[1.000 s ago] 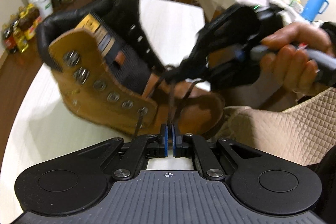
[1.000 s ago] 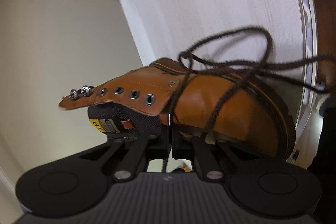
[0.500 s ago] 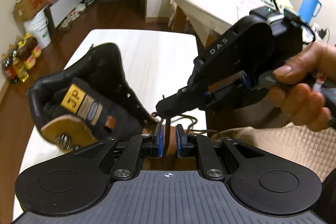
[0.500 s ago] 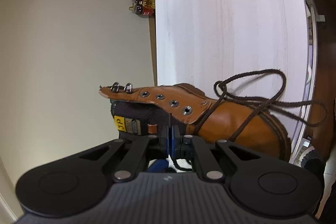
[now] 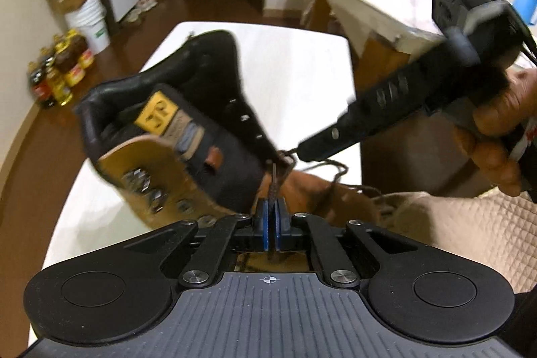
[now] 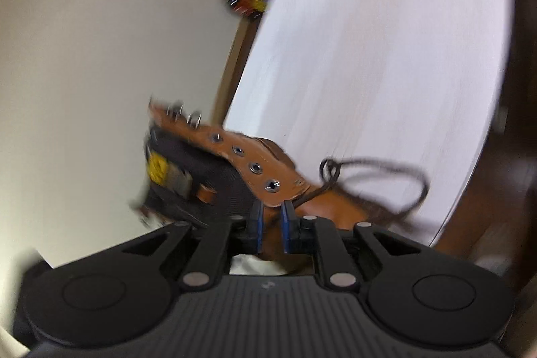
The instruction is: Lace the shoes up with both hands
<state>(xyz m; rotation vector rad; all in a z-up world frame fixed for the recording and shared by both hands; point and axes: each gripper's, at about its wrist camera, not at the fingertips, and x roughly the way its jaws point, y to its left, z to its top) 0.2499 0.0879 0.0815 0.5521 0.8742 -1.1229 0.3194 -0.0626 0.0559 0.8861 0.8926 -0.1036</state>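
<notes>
Tan boot (image 5: 174, 136) tilted on white desk (image 5: 302, 83). Left gripper (image 5: 272, 217) jaws just closed, pinching brown lace (image 5: 274, 187). Right gripper (image 6: 271, 220) jaws just opened, nothing clamped, near the eyelet flap (image 6: 255, 170)

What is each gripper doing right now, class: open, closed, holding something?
Left gripper: just closed, pinching the brown lace.
Right gripper: just opened, nothing gripped, beside the boot.
</notes>
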